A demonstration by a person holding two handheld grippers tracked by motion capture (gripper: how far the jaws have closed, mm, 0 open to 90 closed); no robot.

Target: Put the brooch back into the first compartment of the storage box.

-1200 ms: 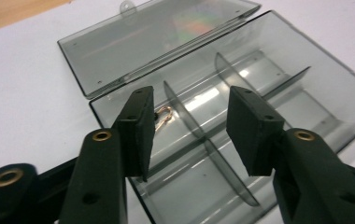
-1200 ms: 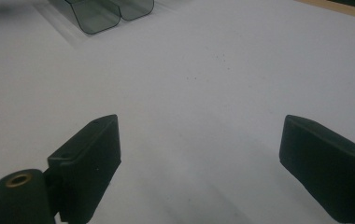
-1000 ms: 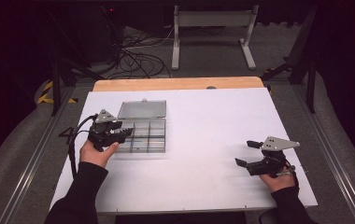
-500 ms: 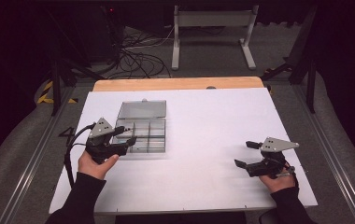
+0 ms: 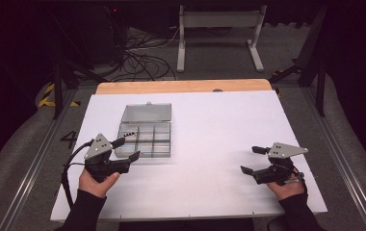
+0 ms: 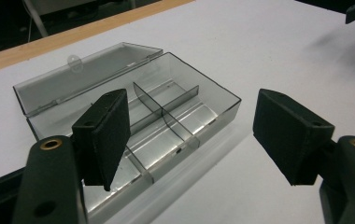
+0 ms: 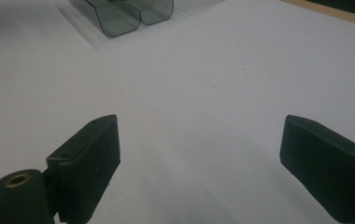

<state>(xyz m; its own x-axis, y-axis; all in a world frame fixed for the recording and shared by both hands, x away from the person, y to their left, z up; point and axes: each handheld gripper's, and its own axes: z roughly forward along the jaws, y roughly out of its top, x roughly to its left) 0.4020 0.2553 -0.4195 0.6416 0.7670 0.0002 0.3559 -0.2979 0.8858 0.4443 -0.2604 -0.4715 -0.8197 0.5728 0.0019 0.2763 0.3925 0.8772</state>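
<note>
Your left gripper point(image 5: 127, 149) hung open at the near left corner of the clear box point(image 5: 145, 139), its jaws having just been widening, with nothing pressed between them. In the left gripper view the pads point(image 6: 104, 135) stood far apart: one hovered over the box's near compartments, the other over bare table off the box's end, neither touching the plastic as far as the frame showed.

The box lay on the left half of the white table point(image 5: 210, 192), well away from your right hand. Its lid point(image 5: 147, 112) was swung fully back and lay flat on the far side, hinge toward the wooden edge. The dividers point(image 6: 164, 112) split the tray into small cells, and most of what showed of them looked empty; a small dark mark near the left wall was too faint to read. So the opening seemed done; whatever was to be put in or taken out had not begun, and no loose parts lay on the table.

Your left hand point(image 5: 93, 182) sat low near the front edge, wrist roughly level, the gripper pointing forward and right toward the box, cable point(image 5: 68, 173) trailing back along the sleeve.

Your right gripper point(image 5: 249, 160) rested open and empty at the table's right, jaws aimed left across bare white surface, the box's end just visible far ahead in its own view.
</note>
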